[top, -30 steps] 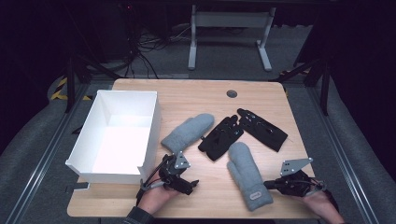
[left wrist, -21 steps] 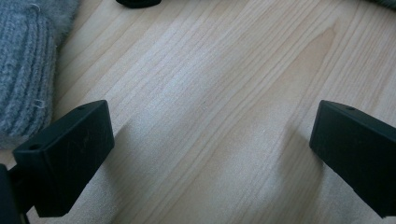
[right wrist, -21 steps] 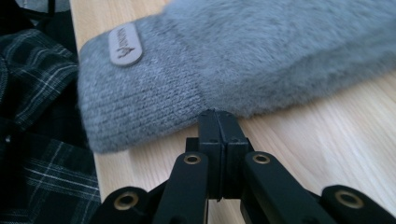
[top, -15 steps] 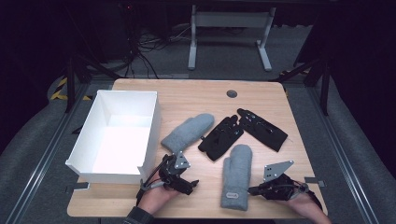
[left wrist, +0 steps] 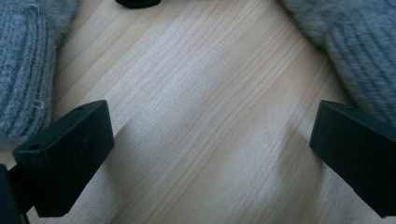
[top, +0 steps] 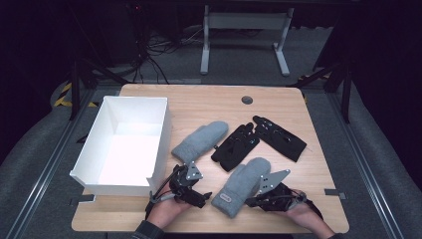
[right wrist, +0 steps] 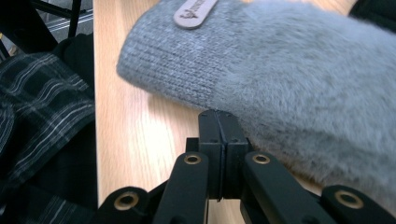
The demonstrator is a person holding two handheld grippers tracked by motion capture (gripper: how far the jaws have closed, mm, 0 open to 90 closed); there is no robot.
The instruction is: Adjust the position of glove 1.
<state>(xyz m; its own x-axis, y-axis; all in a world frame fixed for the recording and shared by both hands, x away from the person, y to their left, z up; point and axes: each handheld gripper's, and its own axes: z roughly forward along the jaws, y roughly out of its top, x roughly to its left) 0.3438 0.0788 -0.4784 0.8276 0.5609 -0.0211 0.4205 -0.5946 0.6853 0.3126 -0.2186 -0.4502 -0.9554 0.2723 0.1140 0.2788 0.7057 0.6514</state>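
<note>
Two grey mittens and two black gloves lie on the wooden table [top: 278,104]. The near mitten [top: 241,186] lies aslant at the front, cuff and label [right wrist: 194,11] toward the table's front edge. My right gripper [top: 250,201] is shut, with its tips [right wrist: 218,126] against the fuzzy edge of this mitten [right wrist: 280,70] and nothing between the jaws. My left gripper [top: 200,191] rests open on bare wood [left wrist: 210,149]. The far mitten [left wrist: 23,70] is at its left and the near mitten [left wrist: 355,46] at its right.
A white open box [top: 164,124] stands at the table's left. The far mitten [top: 201,141] lies beside the box. The two black gloves [top: 236,147] [top: 278,138] lie in the middle. A plaid sleeve [right wrist: 37,116] hangs past the front edge.
My right gripper has moved left along the front edge. The near mitten has slid and turned with it, its cuff now closer to the left gripper. The left gripper stayed put.
</note>
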